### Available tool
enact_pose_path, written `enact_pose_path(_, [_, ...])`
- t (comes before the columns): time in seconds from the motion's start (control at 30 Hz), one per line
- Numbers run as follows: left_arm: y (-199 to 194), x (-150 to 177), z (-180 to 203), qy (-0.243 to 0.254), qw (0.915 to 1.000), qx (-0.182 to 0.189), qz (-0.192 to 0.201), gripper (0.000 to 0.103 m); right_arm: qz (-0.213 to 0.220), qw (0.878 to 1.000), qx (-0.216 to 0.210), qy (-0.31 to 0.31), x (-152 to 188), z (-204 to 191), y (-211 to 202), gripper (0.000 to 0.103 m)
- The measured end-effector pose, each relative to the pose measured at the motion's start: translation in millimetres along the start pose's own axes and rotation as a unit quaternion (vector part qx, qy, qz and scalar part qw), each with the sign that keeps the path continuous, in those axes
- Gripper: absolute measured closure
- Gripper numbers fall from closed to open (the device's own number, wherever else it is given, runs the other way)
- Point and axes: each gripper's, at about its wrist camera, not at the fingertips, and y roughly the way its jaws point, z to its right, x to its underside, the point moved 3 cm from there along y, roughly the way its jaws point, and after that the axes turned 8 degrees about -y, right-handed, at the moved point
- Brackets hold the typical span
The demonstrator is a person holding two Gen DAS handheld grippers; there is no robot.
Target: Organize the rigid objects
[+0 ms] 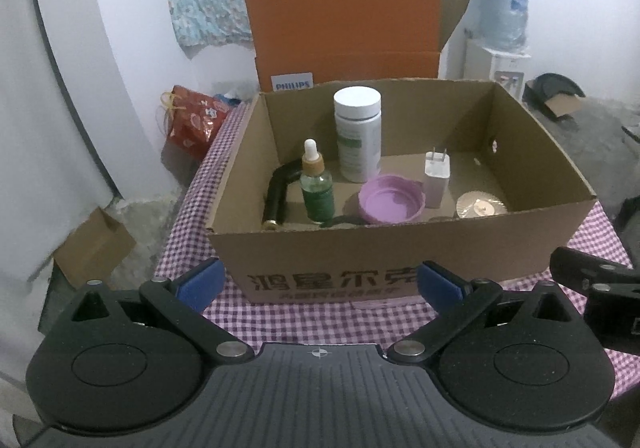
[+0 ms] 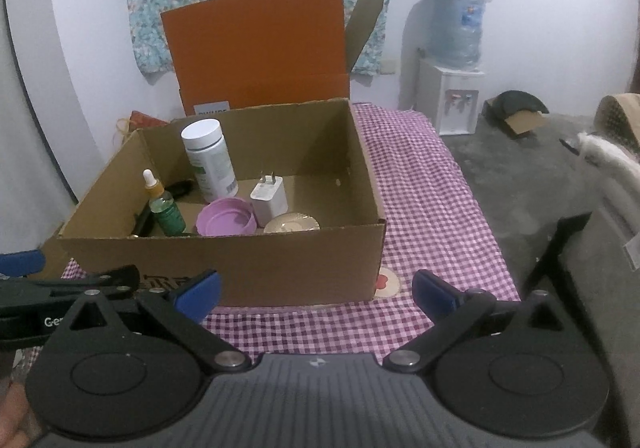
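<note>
An open cardboard box [image 1: 400,248] [image 2: 240,260] stands on the checked cloth. Inside it are a white pill bottle [image 1: 357,134] [image 2: 209,165], a green dropper bottle [image 1: 316,184] [image 2: 166,208], a black curved tube [image 1: 278,194], a purple lid [image 1: 391,199] [image 2: 226,222], a white charger plug [image 1: 436,178] [image 2: 269,197] and a gold disc [image 1: 480,205] [image 2: 291,224]. My left gripper [image 1: 320,282] is open and empty in front of the box. My right gripper [image 2: 316,290] is open and empty at the box's front right corner.
An orange Philips box [image 1: 344,28] [image 2: 260,48] stands behind the cardboard box. A water dispenser [image 2: 456,88] stands at the back right. A red gift bag [image 1: 192,120] and a small carton [image 1: 94,248] lie on the left. The purple checked cloth [image 2: 420,188] covers the table.
</note>
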Motion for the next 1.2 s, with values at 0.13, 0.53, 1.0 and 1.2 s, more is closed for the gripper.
enact_pose_path(0.13, [-1.0, -0.9, 0.9, -0.004, 1.0000, 0.006, -0.003, 0.000, -0.005, 1.000, 0.006, -0.004, -2.3, -1.5, 3.5, 0.000])
enact_pose_path(0.53, [-2.1, -2.5, 0.0, -0.011, 0.9999, 0.004, -0.003, 0.000, -0.006, 1.000, 0.016, -0.009, -5.6, -3.4, 4.3, 0.000])
enact_pose_path(1.0, [-3.4, -2.1, -3.8, -0.012, 0.9999, 0.000, -0.004, 0.000, -0.012, 1.000, 0.018, -0.007, -4.8, -5.9, 5.5, 0.000])
enact_pose_path(1.2, [-3.4, -1.8, -4.6, -0.012, 0.9999, 0.001, -0.005, 0.000, -0.011, 1.000, 0.019, -0.008, -4.8, -7.9, 6.0, 0.000])
